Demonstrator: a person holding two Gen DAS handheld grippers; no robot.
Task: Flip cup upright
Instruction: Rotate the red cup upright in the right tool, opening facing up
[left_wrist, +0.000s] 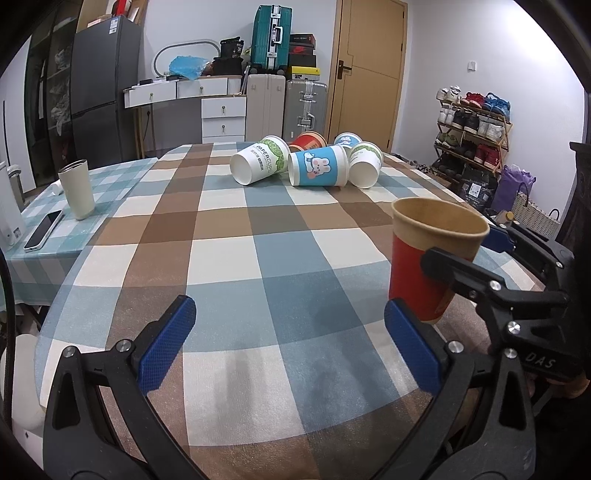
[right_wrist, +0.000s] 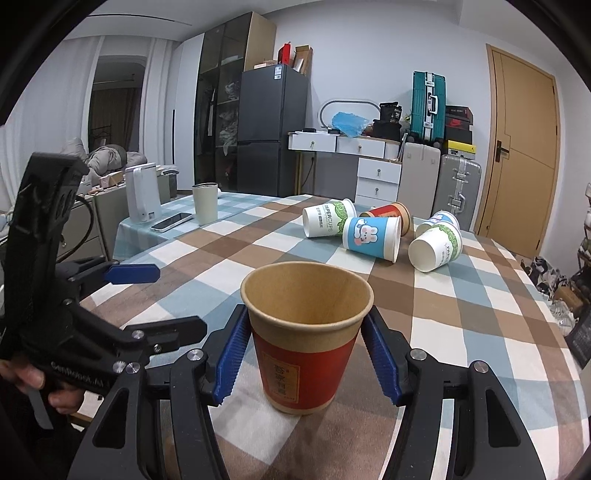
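A red and brown paper cup (right_wrist: 304, 343) stands upright on the checked tablecloth, its mouth up. My right gripper (right_wrist: 308, 358) has a blue pad on each side of the cup, close against its wall. The cup also shows in the left wrist view (left_wrist: 428, 258), with the right gripper (left_wrist: 491, 258) around it. My left gripper (left_wrist: 291, 339) is open and empty above the cloth, left of the cup. Several paper cups lie on their sides at the far end: a green-print one (left_wrist: 260, 159), a blue bunny one (left_wrist: 318, 165), a red one (left_wrist: 308, 141) and others.
A cream tumbler (left_wrist: 77, 188) and a phone (left_wrist: 43, 229) sit on the lower table at the left, with a white appliance (right_wrist: 142, 194) beside them. The table edge (left_wrist: 509, 258) runs close to the right of the upright cup.
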